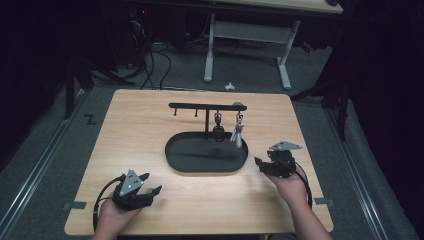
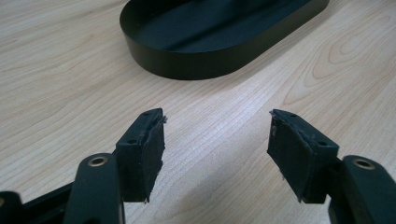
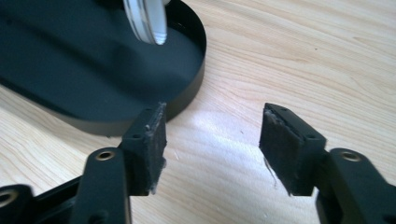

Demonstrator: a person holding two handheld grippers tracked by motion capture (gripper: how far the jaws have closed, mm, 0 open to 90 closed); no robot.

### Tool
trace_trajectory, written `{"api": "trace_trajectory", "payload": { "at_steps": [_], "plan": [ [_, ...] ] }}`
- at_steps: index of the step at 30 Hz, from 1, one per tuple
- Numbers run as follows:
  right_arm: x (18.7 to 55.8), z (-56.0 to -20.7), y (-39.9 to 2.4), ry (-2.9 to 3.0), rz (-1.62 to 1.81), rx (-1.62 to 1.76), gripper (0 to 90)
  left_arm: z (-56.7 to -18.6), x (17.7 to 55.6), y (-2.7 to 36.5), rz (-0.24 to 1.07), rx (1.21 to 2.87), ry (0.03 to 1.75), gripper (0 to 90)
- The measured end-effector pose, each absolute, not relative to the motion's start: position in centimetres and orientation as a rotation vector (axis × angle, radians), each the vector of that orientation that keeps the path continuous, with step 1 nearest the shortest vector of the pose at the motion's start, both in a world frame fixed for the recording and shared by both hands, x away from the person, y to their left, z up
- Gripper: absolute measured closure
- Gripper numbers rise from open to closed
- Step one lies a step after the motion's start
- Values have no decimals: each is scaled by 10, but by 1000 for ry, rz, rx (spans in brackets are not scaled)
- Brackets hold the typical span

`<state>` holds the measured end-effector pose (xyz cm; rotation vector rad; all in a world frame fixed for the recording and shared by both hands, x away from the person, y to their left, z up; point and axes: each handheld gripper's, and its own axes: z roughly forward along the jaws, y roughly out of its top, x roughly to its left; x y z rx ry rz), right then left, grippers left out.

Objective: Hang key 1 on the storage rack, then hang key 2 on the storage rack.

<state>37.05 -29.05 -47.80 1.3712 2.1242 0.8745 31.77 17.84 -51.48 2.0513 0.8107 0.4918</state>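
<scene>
Right gripper [image 1: 261, 164]: held in the right hand [image 1: 291, 186] at the right side of the table, jaws pointing left toward the tray. In the right gripper view [image 3: 212, 128] the jaws stand wide apart with bare wood between them; the pads [image 3: 156, 144] press on nothing.

Left gripper [image 1: 151, 184]: held in the left hand [image 1: 114, 215] near the front left of the table, low over the wood. In the left gripper view [image 2: 217, 135] the jaws are wide apart with wood grain between them and nothing gripped. Its grey plate [image 1: 131, 181] faces up.

Tray [image 1: 172, 159]: black, oval, shallow, lying at the middle of the table. Its right end is just left of the right gripper's jaws, near but apart from them. From the left gripper its rim [image 2: 187, 70] lies ahead, well apart.

Rack [image 1: 200, 106]: a black bar on a post that rises from the tray's far side, with small hooks under the bar.

Keys [image 1: 238, 132]: a silvery bunch hanging from the bar's right end, its tips over the tray's right part. The right gripper view shows a pale ring [image 3: 145, 21], blurred, above the tray floor [image 3: 70, 56].

Dark fob [image 1: 218, 131]: hanging from the bar just left of the keys, beside the post.

Table [image 1: 145, 120]: pale wood, bare around the tray.

Background: a white desk frame [image 1: 247, 37] and cables [image 1: 152, 62] on the grey floor behind the table.
</scene>
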Motion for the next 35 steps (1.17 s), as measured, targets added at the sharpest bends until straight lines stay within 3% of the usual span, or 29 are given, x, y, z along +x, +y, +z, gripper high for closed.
{"api": "trace_trajectory", "payload": {
  "at_steps": [13, 20, 27, 35],
  "plan": [
    [329, -503, -308, 1987, 941, 1279, 250, -517, 320, 186, 509, 1992, 893, 343],
    [326, -517, -317, 1977, 946, 1298, 185, -516, 318, 186, 541, 1983, 919, 317],
    [321, -510, -319, 1927, 977, 1306, 169, -513, 315, 192, 539, 1889, 962, 296],
    [310, -512, -326, 1900, 956, 1338, 166, -509, 323, 183, 544, 1911, 919, 279]
  ]
}}
